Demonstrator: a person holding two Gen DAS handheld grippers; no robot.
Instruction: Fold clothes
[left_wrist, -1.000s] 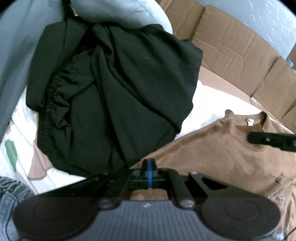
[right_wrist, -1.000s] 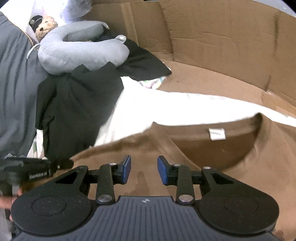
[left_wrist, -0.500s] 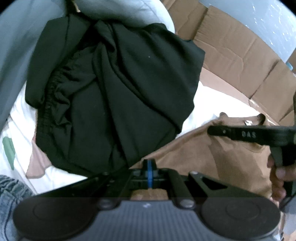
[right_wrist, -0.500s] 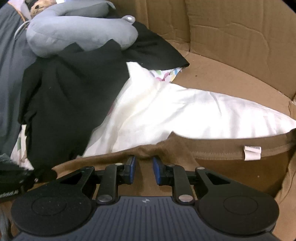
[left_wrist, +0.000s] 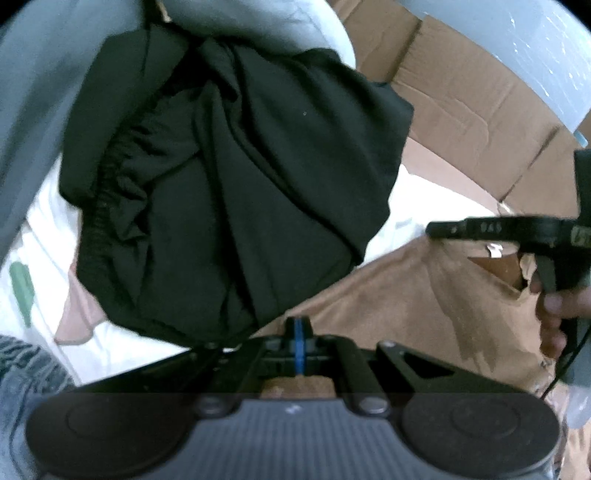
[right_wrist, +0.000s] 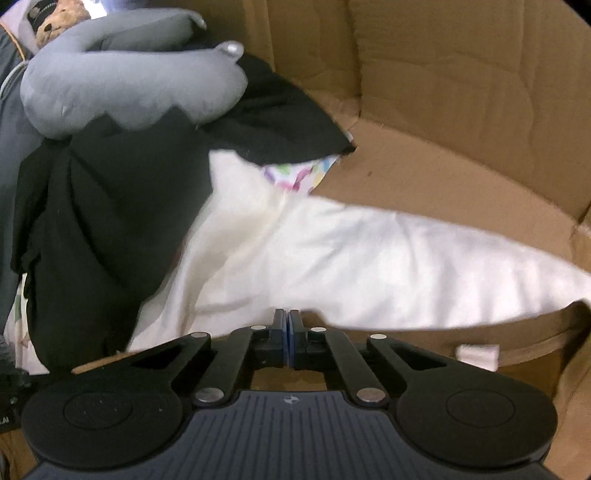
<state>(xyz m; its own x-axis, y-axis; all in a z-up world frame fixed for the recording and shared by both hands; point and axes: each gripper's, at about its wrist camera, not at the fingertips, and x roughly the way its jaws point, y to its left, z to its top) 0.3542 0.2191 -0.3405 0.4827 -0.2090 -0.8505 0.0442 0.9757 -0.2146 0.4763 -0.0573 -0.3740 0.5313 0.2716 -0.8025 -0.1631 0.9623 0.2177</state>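
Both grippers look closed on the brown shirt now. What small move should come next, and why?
Probably lift both edges a little and draw them apart to stretch the cloth. The left gripper is shut on the brown shirt, and the right gripper has closed at its upper edge beside the collar label. The shirt lies wrinkled, and the black garment overlaps its edge.

On my left a black heap (left_wrist: 229, 192) of clothes crowds the space, with a grey pillow (right_wrist: 125, 85) on its far edge. Cardboard walls (right_wrist: 461, 81) close off the back and right. The open lane I see is the bare cardboard floor (right_wrist: 424, 177) beyond the white cloth (right_wrist: 351, 266).
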